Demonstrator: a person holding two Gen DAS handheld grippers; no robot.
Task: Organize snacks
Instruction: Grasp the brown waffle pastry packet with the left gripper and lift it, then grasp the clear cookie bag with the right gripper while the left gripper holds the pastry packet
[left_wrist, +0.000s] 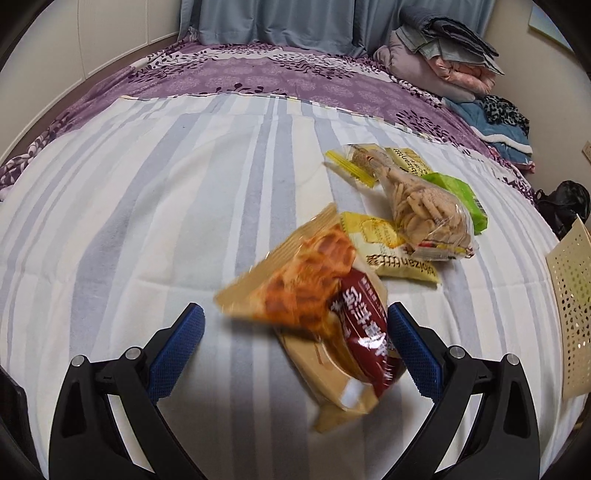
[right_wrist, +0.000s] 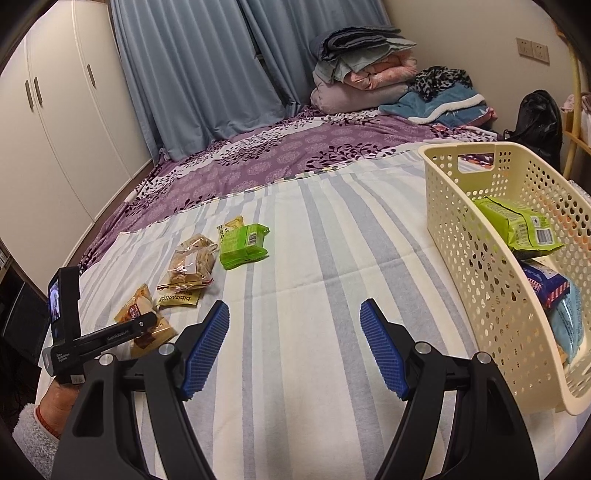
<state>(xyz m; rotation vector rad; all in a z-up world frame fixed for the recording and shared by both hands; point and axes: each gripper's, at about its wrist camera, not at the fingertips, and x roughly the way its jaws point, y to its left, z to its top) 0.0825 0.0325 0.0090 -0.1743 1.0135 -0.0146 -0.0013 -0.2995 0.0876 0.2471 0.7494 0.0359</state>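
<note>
Left wrist view: left gripper (left_wrist: 295, 347) w/ blue ribbed pads wide open, nothing gripped; tan-and-maroon plastic waffle snack packet (left_wrist: 325, 314) lies between the jaws on the striped blue-white bedsheet (left_wrist: 147, 221), long axis diagonal, one end twd the camera, other end up-left. Beyond it: yellow packet (left_wrist: 399, 254), clear bag of biscuits (left_wrist: 424, 206), green packet (left_wrist: 461, 195). Right gripper (right_wrist: 295, 347) about half open, empty, beside cream perforated plastic basket (right_wrist: 476, 273) holding snacks.

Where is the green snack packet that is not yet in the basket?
In the right wrist view the green packet lies on the striped sheet, left of the cream basket, beside the clear cracker bag, with a yellow packet just behind it.
</note>
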